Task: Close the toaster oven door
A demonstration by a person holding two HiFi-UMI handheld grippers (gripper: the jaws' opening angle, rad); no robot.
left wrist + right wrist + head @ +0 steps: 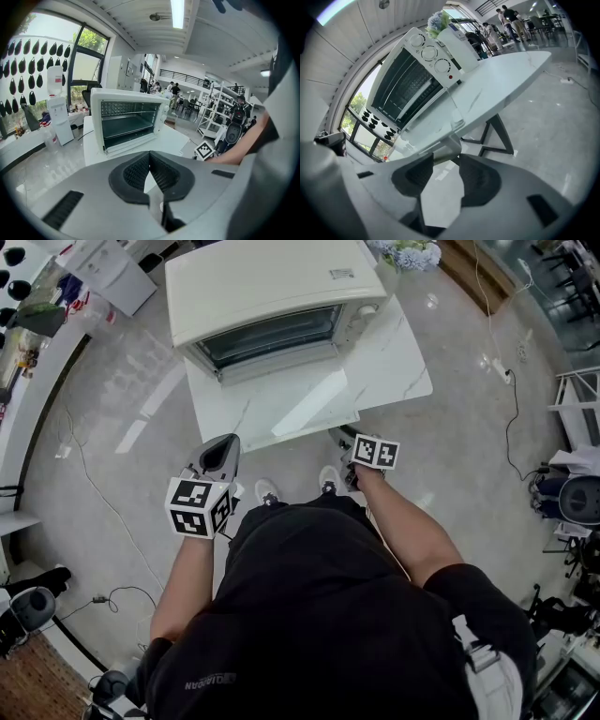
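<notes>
Tools both clear of the work: left tool [223, 448] has its pads pressed together at the tips with nothing in them; right tool [345, 441] has its pads apart, also empty, only the tabletop edge showing beyond the gap. Toaster oven [262, 287], cream-white, sits at the far side of the white marble-look tabletop [398, 367], cavity facing the person. Door [281, 407] is dropped flat, glass pane lying out over the tabletop toward the near edge. Right tool hangs just off that edge, lower than the surface and near the door's front lip. It is probably the one meant to get under the lip and swing it up, hence the spread pads. Left tool looks idle, held back at the person's side. Three dials [429, 52] run down the oven's right panel, markings too small to read. Small label [342, 274] on the oven top, unreadable. Print on the person's shirt is inverted, not legible. Flowers [410, 251] behind the oven.
</notes>
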